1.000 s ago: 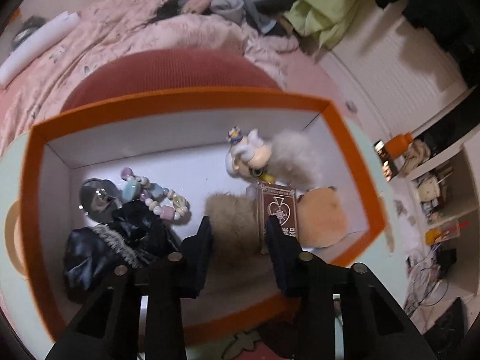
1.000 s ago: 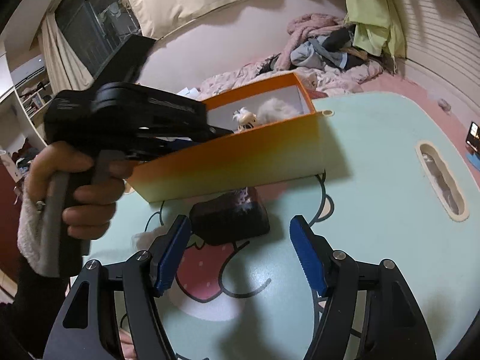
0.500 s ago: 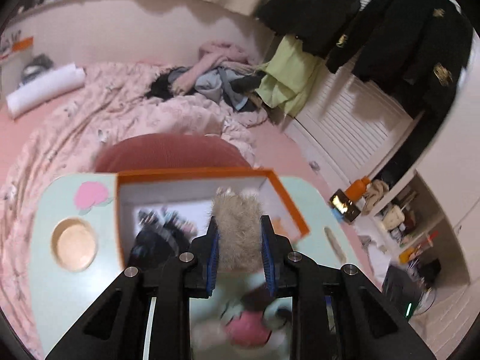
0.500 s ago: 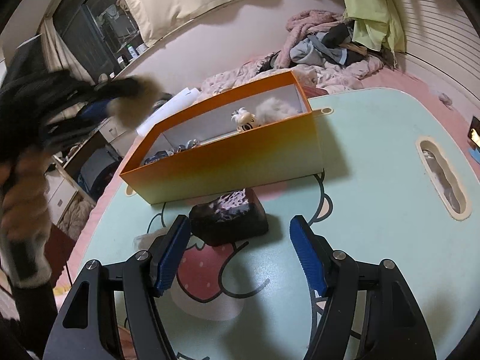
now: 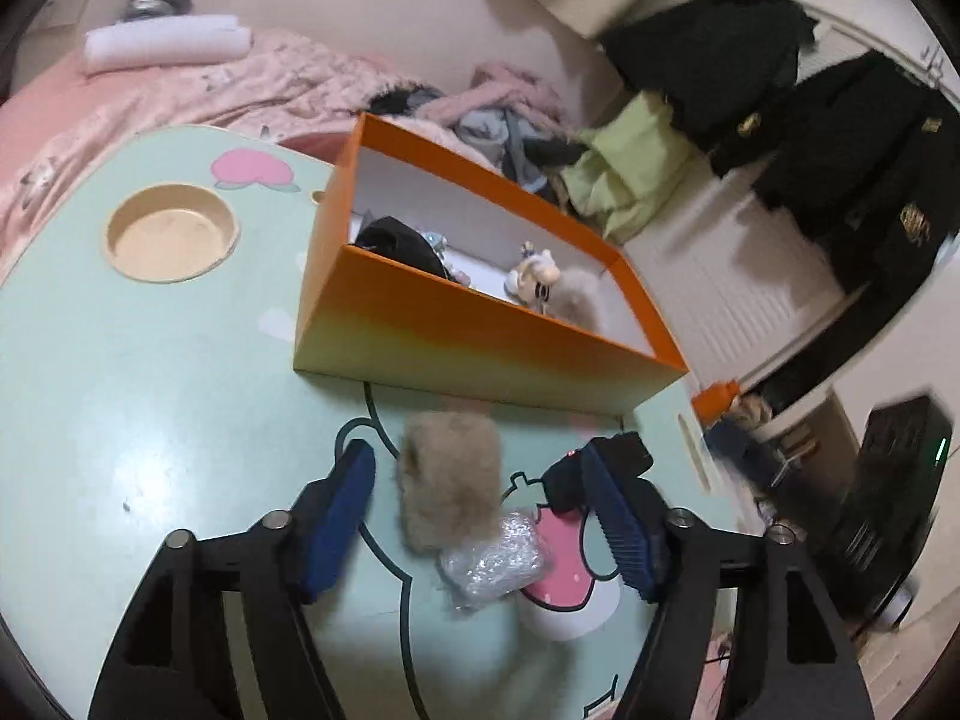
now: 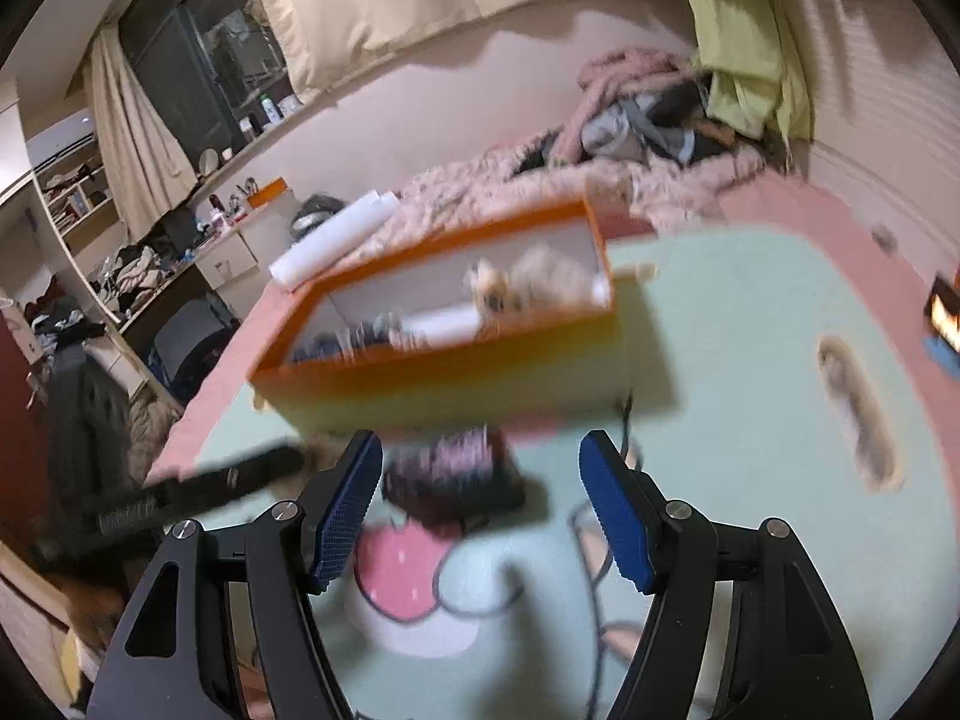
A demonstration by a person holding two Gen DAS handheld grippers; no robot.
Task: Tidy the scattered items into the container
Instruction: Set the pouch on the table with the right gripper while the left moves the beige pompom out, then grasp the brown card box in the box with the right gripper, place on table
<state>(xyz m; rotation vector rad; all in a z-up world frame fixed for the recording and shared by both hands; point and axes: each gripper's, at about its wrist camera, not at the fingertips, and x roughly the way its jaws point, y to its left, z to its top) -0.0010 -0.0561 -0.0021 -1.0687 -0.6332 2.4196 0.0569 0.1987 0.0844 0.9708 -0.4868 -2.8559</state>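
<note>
An orange box (image 5: 480, 354) stands on the mint-green table (image 5: 150, 420), holding a black item (image 5: 396, 240), a small figure (image 5: 537, 279) and a pale fluffy piece (image 5: 576, 300). My left gripper (image 5: 474, 462) hovers in front of the box, its jaws opening. A beige fur piece (image 5: 450, 492) lies loose between them, and neither pad touches it. A silvery plastic bag (image 5: 492, 558) sits just below it. My right gripper (image 6: 480, 450) is open over a dark pouch with a pink top (image 6: 456, 480), clear of it. The box (image 6: 480, 372) lies just beyond.
The table has a round cup recess (image 5: 171, 234) at the left and a long slot (image 6: 858, 414) at the right. Behind the box lies a bed with a pink blanket (image 5: 240, 84) and piled clothes (image 5: 510, 126). The blurred left gripper (image 6: 210, 486) crosses the right view.
My left gripper came back out of the box with the beige fur piece squeezed in it, then spread its jaws and let the piece go. The right gripper rose slightly.
</note>
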